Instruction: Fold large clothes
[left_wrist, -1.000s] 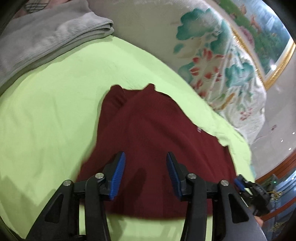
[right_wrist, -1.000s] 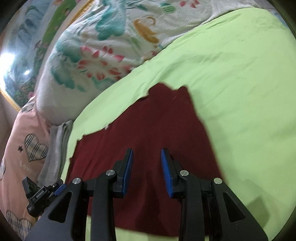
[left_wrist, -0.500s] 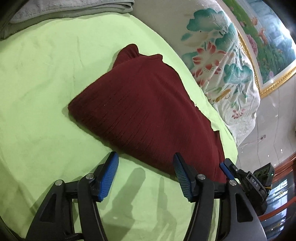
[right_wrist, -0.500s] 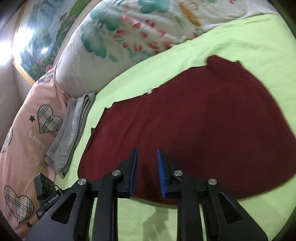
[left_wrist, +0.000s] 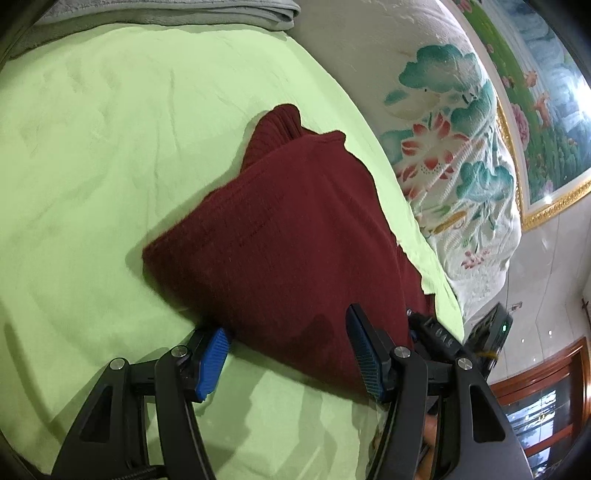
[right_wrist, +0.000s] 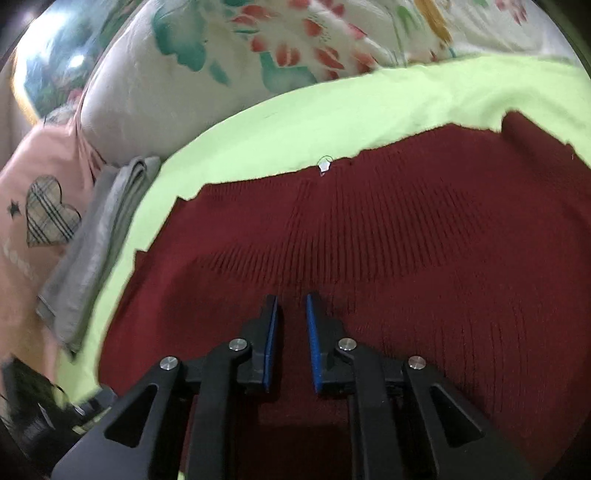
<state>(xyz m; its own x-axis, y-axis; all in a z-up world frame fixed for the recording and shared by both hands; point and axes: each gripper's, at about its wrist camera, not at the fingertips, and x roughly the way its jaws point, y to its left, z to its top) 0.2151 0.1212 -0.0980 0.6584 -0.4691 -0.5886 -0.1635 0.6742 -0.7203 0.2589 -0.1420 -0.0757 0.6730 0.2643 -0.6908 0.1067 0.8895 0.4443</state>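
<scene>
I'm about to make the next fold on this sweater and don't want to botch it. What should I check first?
1. Sweater lying flat on the green sheet: ok.
2. Left gripper open around the near edge: ok.
3. Left pads pressing cloth: not ok, no pinch.
4. Right gripper has cloth between its closing jaws: not ok, gap looks empty.
5. Grey towel out of the way: ok.

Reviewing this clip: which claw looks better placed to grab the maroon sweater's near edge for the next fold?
Probably the left claw: open, straddling the maroon sweater's near edge on the green sheet. The right claw is closing, empty, over the sweater's middle.
</scene>
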